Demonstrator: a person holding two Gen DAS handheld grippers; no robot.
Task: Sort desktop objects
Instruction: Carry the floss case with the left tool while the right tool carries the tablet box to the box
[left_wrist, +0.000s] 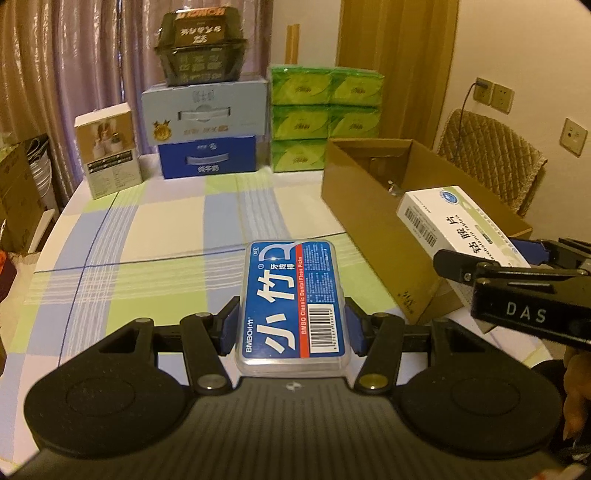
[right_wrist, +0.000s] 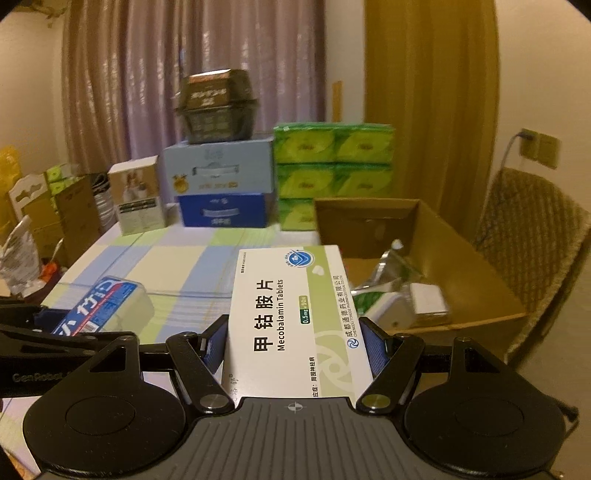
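The left tool (left_wrist: 291, 325) is closed on one blue-labelled floss pick case (left_wrist: 293, 302), its two blue pads pressed against the case's long sides, holding it above the checked counter (left_wrist: 147, 236). The right tool (right_wrist: 295, 347) grips one white and green tablet box (right_wrist: 291, 317) the same way, to the right of the floss case and near the front corner of the single open cardboard box (right_wrist: 443, 258) that stands on the right side of the counter. Inside that box lie several items, perhaps three or four; blur makes the count unsure. At the far edge stand six green tissue packs (left_wrist: 325, 118) stacked in two columns of three, two blue cartons (left_wrist: 207, 133) one on the other with one dark container (left_wrist: 201, 51) on top, and one small white carton (left_wrist: 109, 151) to their left.
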